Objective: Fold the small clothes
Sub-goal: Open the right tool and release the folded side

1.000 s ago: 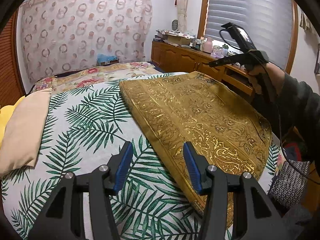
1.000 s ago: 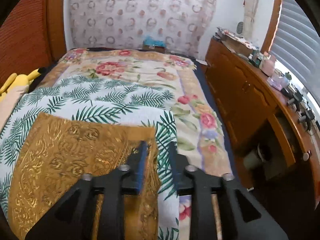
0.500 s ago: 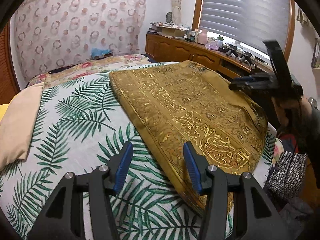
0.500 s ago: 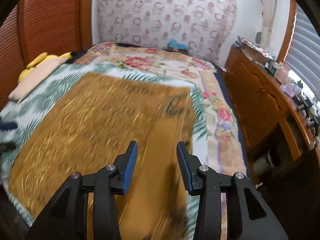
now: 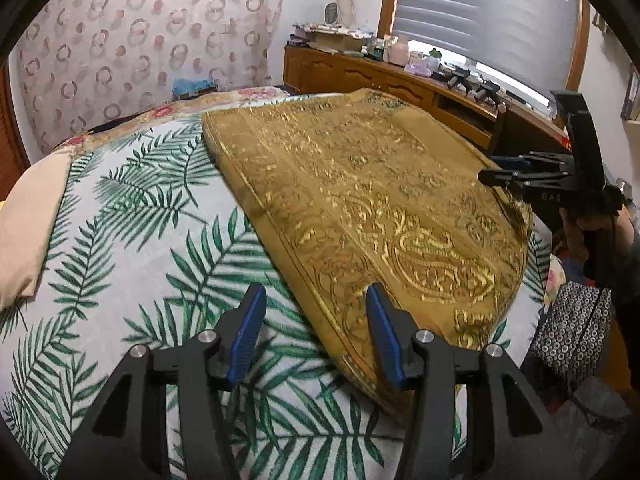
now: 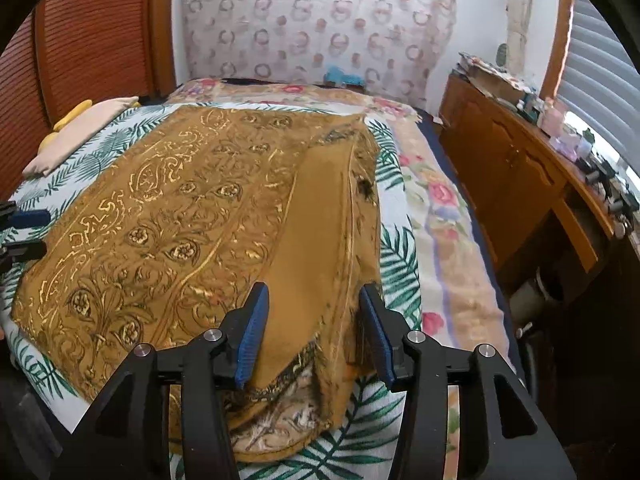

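A big bed [image 6: 452,264] carries everything. It has a flowery cover, and a white sheet with green palm leaves [image 5: 152,240] lies on top of that. A flat mustard-yellow cloth with shiny gold patterns [image 6: 192,216] lies spread on the leafy sheet. A soft peach pillow [image 5: 28,232] rests near one side, with something yellow [image 6: 72,114] beside it.

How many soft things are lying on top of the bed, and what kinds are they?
Gold-patterned mustard cloth: 1
Plain beige pillow: 1
Yellow plush toy behind the pillow: 1
Green palm-leaf bedsheet: 1
Pink floral quilt underneath: 1
Total: 5
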{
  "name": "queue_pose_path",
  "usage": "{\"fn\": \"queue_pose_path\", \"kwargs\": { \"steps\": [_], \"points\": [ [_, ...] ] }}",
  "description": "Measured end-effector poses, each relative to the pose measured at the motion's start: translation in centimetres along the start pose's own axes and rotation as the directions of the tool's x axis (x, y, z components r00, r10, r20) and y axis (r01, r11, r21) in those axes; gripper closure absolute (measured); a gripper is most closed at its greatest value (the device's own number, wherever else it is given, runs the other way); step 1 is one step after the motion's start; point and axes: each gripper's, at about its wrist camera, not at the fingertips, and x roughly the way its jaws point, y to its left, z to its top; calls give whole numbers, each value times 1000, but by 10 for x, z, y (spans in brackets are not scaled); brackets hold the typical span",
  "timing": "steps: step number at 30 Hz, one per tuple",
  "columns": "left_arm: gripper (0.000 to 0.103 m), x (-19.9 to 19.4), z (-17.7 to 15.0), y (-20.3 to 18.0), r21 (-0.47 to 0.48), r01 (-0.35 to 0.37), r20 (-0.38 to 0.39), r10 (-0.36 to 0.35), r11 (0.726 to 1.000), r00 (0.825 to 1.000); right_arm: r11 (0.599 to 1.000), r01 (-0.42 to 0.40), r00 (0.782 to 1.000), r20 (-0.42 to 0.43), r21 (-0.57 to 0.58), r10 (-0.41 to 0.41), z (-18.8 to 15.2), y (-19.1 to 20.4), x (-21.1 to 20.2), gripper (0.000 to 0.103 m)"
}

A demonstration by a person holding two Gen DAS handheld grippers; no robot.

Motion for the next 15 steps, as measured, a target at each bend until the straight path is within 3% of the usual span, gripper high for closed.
{"fn": "queue_pose_path", "kwargs": {
  "steps": [13, 15],
  "points": [
    [52, -10, -22, -8, -10, 78, -53, -79, 997, 995, 1000, 1, 998, 59, -11, 0, -8, 13, -22, 54],
    [58, -11, -23, -10, -18, 119, -60, -120, 993, 991, 1000, -7, 997, 73, -12, 8, -8, 15, -26, 53]
  ]
}}
